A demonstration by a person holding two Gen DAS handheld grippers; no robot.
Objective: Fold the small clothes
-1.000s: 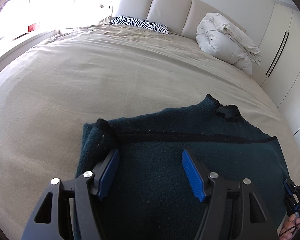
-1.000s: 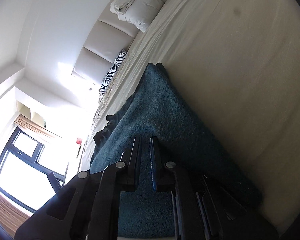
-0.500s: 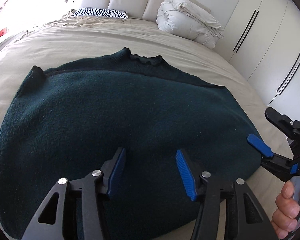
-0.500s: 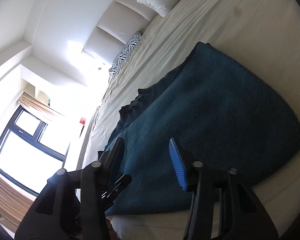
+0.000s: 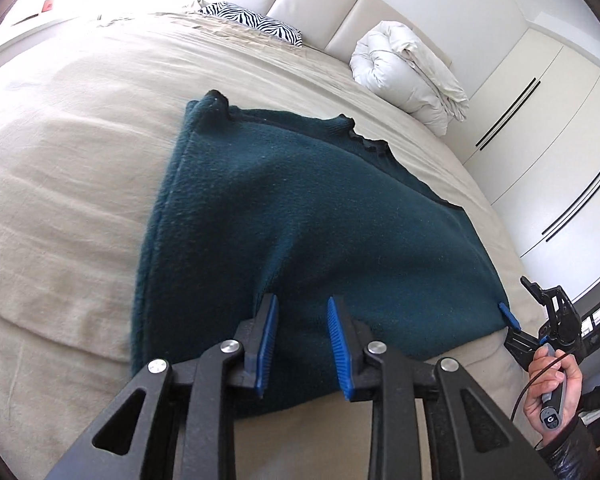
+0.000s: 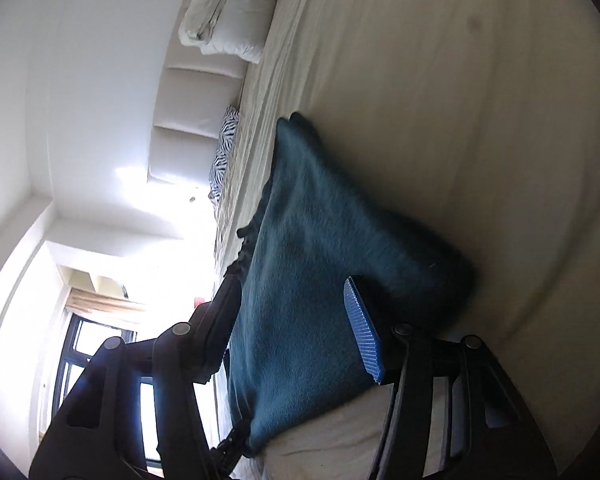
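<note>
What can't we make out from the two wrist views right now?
- Left wrist: near hem of the teal sweater is hidden behind the left gripper, whose jaws have just been closing; whether the pads pinch fabric is unclear.
- Left wrist: right gripper sits at the sweater's corner; only one blue pad shows, contact unclear.
- Right wrist: motion blur; left finger is backlit by the window.
- Both views: the sweater's sleeves do not show.

Both wrist cameras look closely across the sweater [image 5: 320, 220] toward the headboard [image 5: 324, 12].
</note>
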